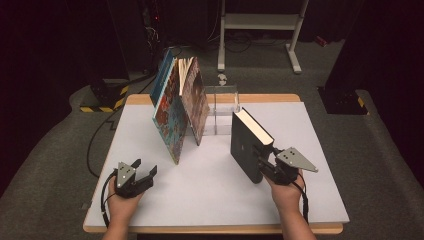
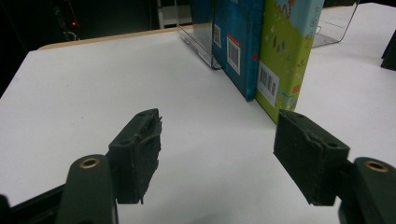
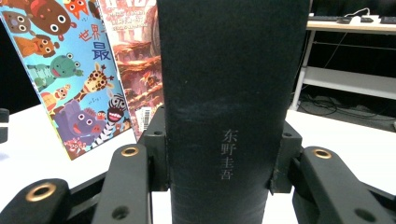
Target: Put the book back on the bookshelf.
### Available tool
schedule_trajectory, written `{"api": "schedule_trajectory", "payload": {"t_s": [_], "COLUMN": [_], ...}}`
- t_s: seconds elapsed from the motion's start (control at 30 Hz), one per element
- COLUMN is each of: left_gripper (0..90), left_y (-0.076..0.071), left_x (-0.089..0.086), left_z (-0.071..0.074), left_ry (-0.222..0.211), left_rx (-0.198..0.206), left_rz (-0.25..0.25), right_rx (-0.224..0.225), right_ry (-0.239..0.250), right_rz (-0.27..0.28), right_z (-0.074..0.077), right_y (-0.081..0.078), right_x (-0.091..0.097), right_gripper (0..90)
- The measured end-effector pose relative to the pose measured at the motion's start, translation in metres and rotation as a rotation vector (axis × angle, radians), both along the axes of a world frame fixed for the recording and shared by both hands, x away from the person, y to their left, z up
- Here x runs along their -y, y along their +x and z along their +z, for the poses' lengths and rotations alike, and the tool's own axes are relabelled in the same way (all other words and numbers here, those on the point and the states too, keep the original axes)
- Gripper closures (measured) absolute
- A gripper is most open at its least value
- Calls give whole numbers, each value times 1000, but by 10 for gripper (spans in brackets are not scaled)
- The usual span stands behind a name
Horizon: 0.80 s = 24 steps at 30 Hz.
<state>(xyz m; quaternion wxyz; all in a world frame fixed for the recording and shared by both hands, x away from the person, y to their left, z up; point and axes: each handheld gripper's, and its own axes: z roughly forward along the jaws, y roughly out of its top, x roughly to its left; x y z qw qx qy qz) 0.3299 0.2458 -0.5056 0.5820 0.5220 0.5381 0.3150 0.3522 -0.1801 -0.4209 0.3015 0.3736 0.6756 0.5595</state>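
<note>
Black hardback book (image 1: 246, 146) stands upright on the white tabletop (image 1: 210, 195), right of centre, its spine turned toward the person. The right hand-held gripper (image 1: 265, 165) is clamped across that spine near the lower end; in the right gripper view the two pads press on either side of the dark spine (image 3: 229, 107), which bears small pale characters. Gripping low and square like this probably keeps the heavy volume from tipping while it is slid or lifted upright.

Just left of it, two picture books (image 1: 180, 107) lean together in a tent shape against a clear acrylic bookend (image 1: 222, 107) near the far edge of the tabletop. They likely mark the row that the black book is meant to join, since a gap remains between them and it.

Left hand-held gripper (image 1: 137, 177) hovers over the near left part of the tabletop, well apart from the books, its jaws spread with nothing between them, seemingly waiting to steady the leaning pair.
</note>
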Motion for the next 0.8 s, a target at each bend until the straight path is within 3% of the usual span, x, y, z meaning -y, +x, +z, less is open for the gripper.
{"api": "schedule_trajectory", "payload": {"t_s": [0.13,0.4,0.57,0.8], "left_gripper": [317,319,319,318], "left_y": [1,2,0,-1], "left_x": [-1,0,2,2], "left_z": [0,1,2,3], "left_ry": [-9,-22,-26,-24], "left_rx": [1,10,13,20], "left_rz": [-10,-28,-27,-23], "right_rx": [23,46,57,36], "right_ry": [-14,6,13,16], "right_rz": [-23,-58,-58,-55], "right_z": [-5,-13,-15,-18], "right_y": [-9,-17,-15,-7], "right_x": [-7,-9,-9,-11], "right_gripper": [533,519,503,444]}}
